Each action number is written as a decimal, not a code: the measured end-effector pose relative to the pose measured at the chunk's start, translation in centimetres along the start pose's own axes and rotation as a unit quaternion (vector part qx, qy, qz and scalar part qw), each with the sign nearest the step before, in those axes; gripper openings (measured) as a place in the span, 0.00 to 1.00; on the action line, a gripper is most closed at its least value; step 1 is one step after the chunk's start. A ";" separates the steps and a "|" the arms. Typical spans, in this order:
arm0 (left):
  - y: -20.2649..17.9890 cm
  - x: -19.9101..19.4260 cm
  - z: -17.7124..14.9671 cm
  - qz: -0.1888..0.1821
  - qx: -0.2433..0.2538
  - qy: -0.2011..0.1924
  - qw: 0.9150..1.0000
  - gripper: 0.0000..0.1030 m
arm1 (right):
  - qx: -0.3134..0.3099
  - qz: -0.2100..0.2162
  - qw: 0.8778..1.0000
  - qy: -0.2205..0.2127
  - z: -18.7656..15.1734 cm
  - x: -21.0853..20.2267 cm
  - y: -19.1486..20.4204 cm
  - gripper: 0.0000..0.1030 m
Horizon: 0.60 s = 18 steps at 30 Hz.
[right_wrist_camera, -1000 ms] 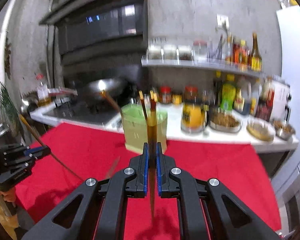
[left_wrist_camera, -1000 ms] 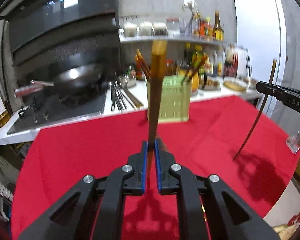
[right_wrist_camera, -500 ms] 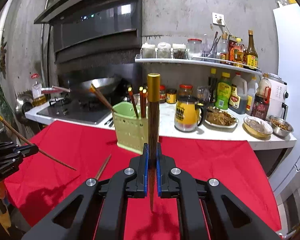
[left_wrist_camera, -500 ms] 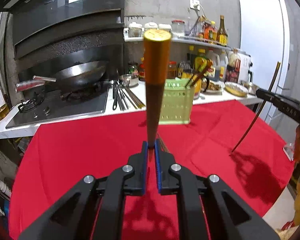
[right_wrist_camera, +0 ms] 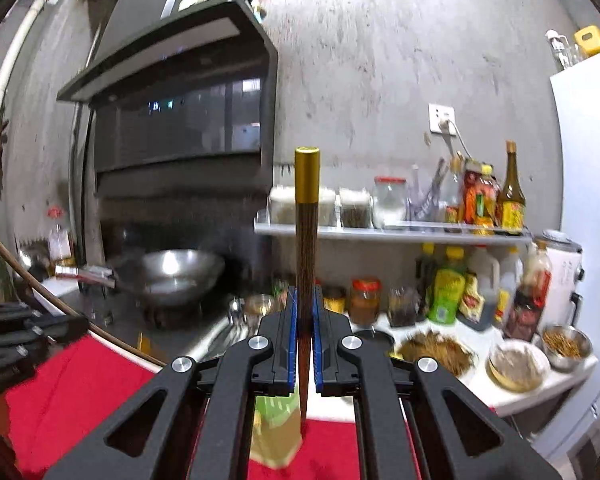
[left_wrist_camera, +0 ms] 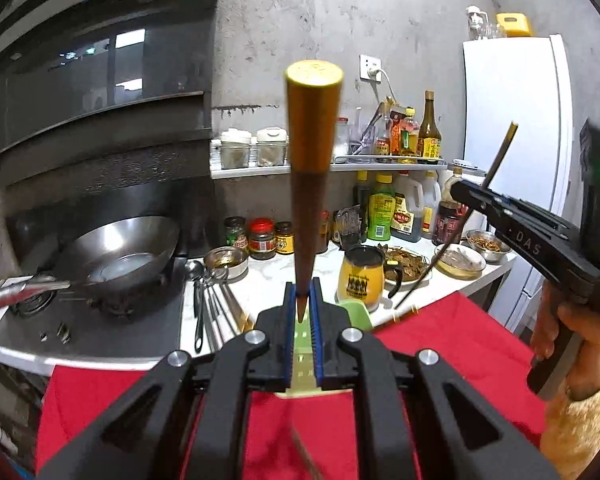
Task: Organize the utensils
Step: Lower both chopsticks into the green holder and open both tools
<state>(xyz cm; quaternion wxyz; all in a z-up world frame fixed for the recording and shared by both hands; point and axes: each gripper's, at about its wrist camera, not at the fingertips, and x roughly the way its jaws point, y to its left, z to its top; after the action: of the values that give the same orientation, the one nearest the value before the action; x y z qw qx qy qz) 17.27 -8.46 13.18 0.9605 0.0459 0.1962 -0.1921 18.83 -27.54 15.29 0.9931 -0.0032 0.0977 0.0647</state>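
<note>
While the pale green plastic utensil holder [left_wrist_camera: 354, 312] sits just below and beyond my left gripper [left_wrist_camera: 302, 312], I clamp a gold-capped dark wooden chopstick [left_wrist_camera: 310, 184] upright there. My right gripper [right_wrist_camera: 305, 320] pinches a matching gold-tipped brown chopstick [right_wrist_camera: 306, 240] above the holder; its contents are hidden.

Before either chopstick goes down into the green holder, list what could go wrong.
1. The left gripper pinches its chopstick only at the narrow tip, so it may pivot or slip out.
2. The green holder sits mostly hidden beneath both grippers, so a drop could miss its opening.
3. The right gripper and its chopstick are close by; the two sticks could clash.
</note>
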 end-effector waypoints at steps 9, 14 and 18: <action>-0.7 11.1 -1.3 0.005 0.013 0.114 0.993 0.06 | 0.007 0.020 0.997 0.079 -3.8 7.5 -0.1 0.07; 0.1 13.1 -2.3 0.012 0.009 0.139 0.990 0.07 | 0.002 0.021 0.994 0.107 -5.3 9.3 0.2 0.09; 1.0 11.7 -1.2 0.020 -0.005 0.112 0.994 0.30 | 0.006 0.013 0.996 0.092 -4.1 8.0 -0.2 0.41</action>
<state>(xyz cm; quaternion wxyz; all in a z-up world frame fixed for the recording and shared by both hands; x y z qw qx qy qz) 27.16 -11.42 7.50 0.9364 0.0664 0.3022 -0.1659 25.85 -26.80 9.71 0.9790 -0.0020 0.1889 0.0762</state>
